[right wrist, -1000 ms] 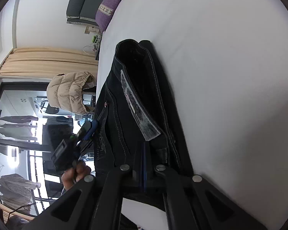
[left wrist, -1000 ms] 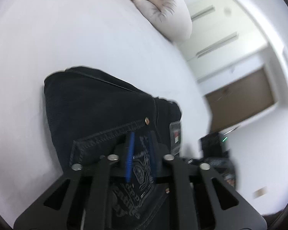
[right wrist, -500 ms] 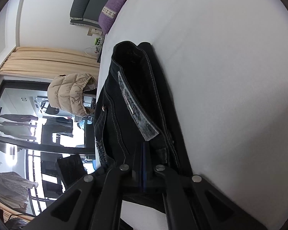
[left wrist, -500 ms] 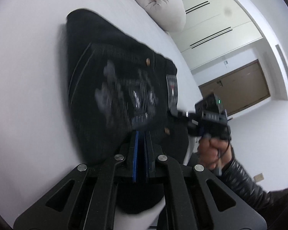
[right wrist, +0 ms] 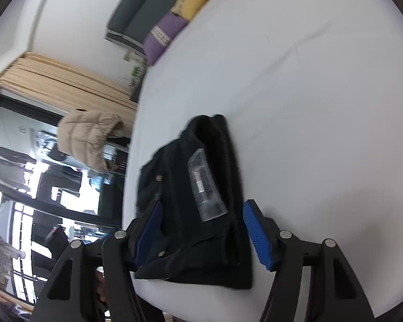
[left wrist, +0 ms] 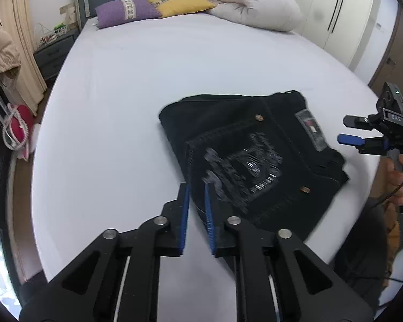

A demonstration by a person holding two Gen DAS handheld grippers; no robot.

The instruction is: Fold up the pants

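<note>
On bed (left wrist: 121,94) folded pants (left wrist: 244,155); left claw (left wrist: 194,187) barely parted, right claw (right wrist: 201,209) just spread, both empty

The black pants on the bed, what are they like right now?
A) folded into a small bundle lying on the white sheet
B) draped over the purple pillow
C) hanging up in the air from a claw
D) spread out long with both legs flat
A: the black pants lie as a compact folded bundle on the white sheet, with neither claw touching them.
</note>
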